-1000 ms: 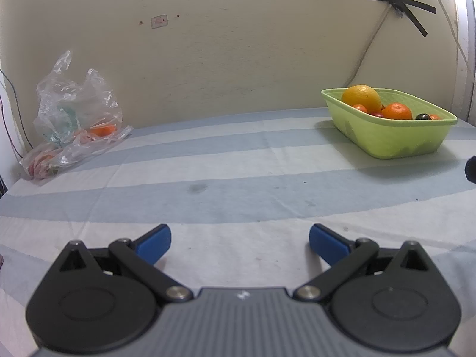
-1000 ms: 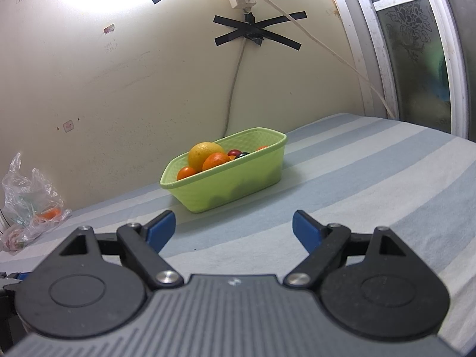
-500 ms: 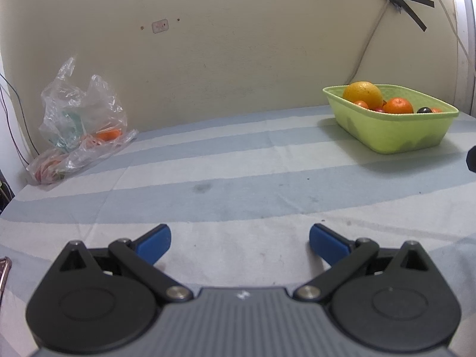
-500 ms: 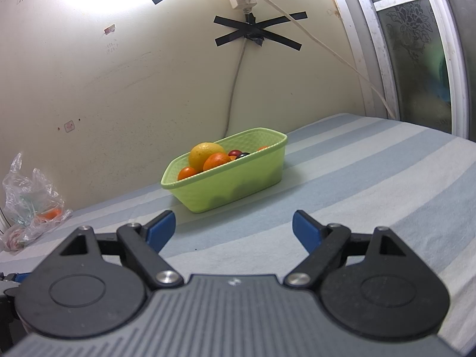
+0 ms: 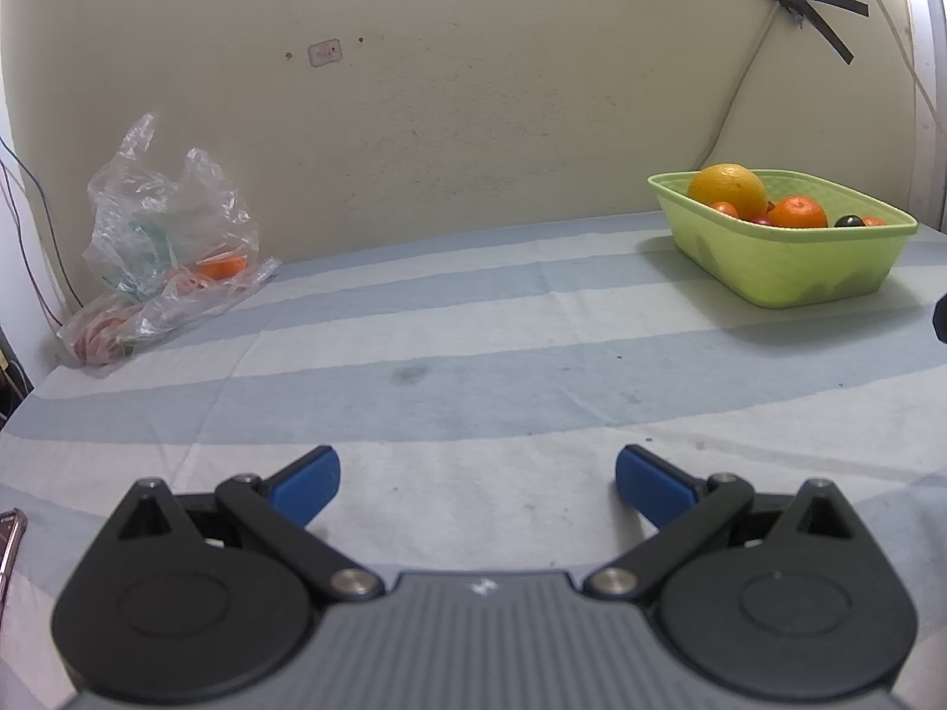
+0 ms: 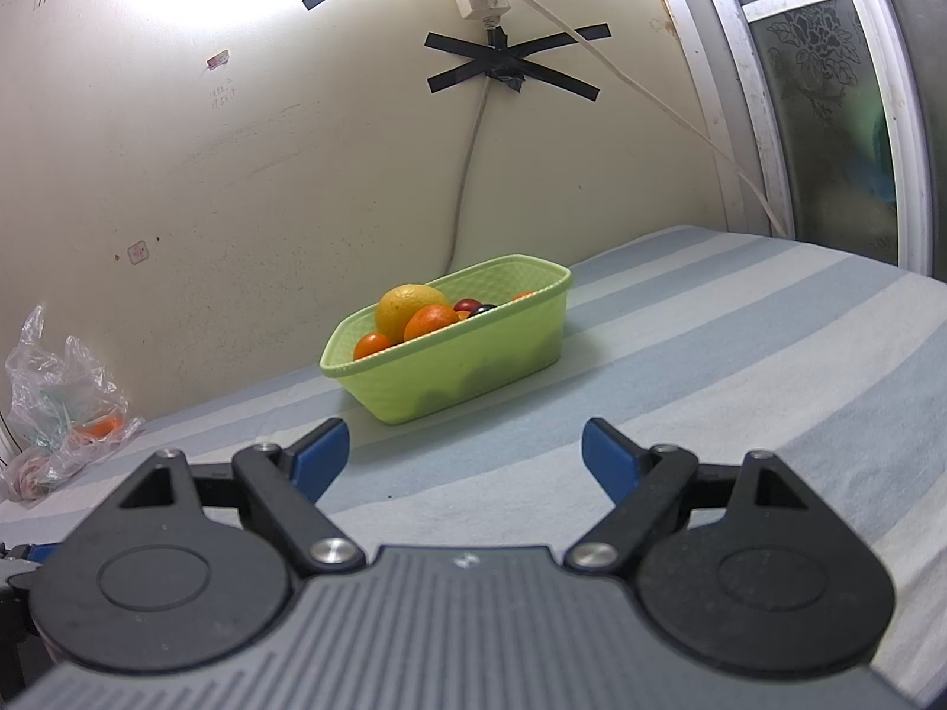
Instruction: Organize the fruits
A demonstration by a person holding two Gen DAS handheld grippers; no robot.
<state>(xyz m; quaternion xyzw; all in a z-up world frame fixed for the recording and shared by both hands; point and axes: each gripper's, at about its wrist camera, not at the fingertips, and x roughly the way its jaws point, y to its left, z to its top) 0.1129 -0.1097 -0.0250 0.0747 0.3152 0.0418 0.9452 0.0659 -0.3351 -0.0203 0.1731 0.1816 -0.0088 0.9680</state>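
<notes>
A light green basket (image 5: 793,272) (image 6: 473,378) stands on the striped cloth by the wall and holds a big yellow-orange citrus (image 5: 727,188) (image 6: 409,306), small oranges (image 5: 796,213) (image 6: 431,320) and a dark plum (image 5: 850,221). At the far left lies a clear plastic bag (image 5: 160,242) (image 6: 56,396) with an orange fruit (image 5: 220,266) inside. My left gripper (image 5: 478,482) is open over bare cloth, well short of both. My right gripper (image 6: 466,455) is open too, a little in front of the basket, with nothing between its fingers.
The striped blue and white cloth (image 5: 473,355) runs up to a cream wall with taped cables (image 6: 509,59). A window frame (image 6: 828,106) borders the right side. A metallic object's edge (image 5: 9,538) shows at the left rim of the left wrist view.
The left gripper's view has tilted and shifted a little, so the basket and the bag sit slightly lower and more to the right. The right gripper has barely moved. Both stay open.
</notes>
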